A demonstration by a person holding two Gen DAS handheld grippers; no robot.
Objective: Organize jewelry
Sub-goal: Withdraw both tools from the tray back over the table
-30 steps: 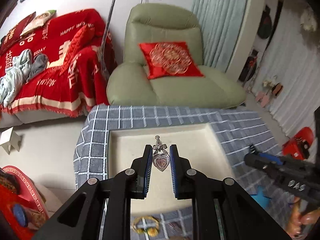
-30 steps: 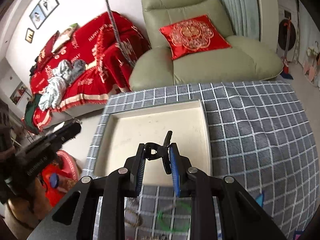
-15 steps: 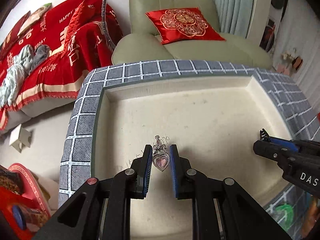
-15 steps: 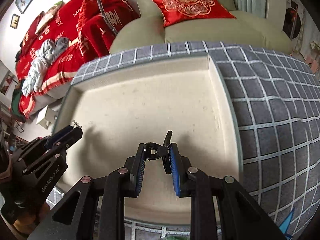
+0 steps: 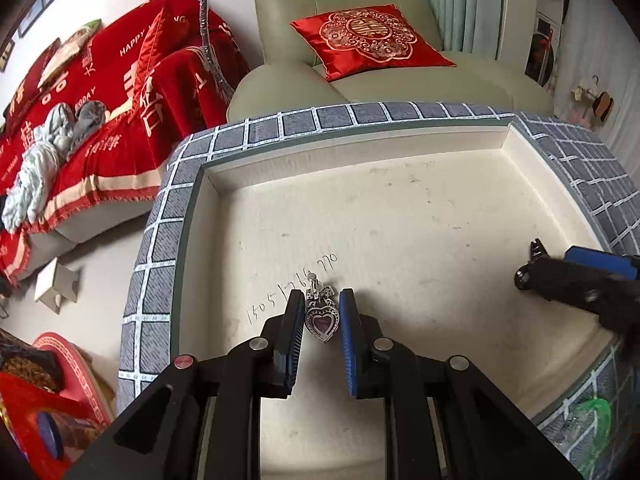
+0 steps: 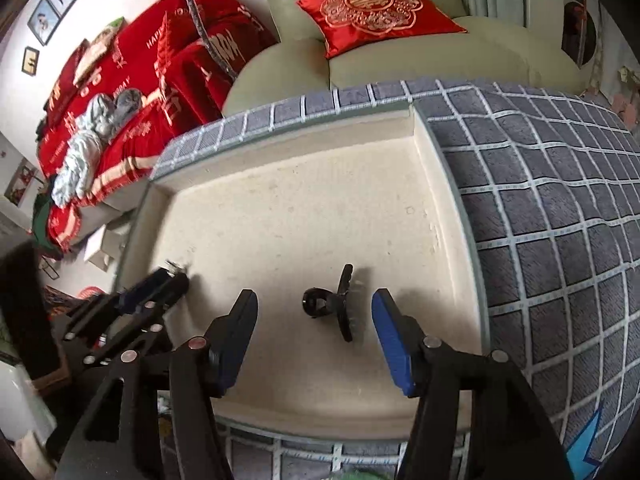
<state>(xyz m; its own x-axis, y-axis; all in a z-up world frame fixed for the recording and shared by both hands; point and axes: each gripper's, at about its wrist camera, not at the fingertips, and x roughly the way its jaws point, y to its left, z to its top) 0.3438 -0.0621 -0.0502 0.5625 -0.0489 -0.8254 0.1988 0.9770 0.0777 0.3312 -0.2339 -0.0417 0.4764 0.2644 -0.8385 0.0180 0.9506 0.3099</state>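
A silver heart pendant with a pink stone (image 5: 321,317) sits between the pads of my left gripper (image 5: 321,322), low over the cream tray floor (image 5: 400,216); the jaws stand narrowly apart around it. My right gripper (image 6: 315,312) is open wide over the same tray (image 6: 304,208). A black hair claw clip (image 6: 334,308) lies on the tray floor between its fingers, touching neither. The right gripper shows at the right of the left wrist view (image 5: 576,280); the left gripper shows at the left of the right wrist view (image 6: 136,304).
The tray rests on a grey checked cloth (image 6: 560,220). A green bangle (image 5: 592,436) lies on the cloth by the tray's near right corner. Handwritten digits (image 5: 288,296) mark the tray floor. A green armchair (image 5: 400,60) and a red sofa (image 5: 100,100) stand beyond.
Both grippers came down into the tray. My right gripper opened and let the black claw clip go onto the tray floor. My left gripper's jaws have parted slightly around the pendant.
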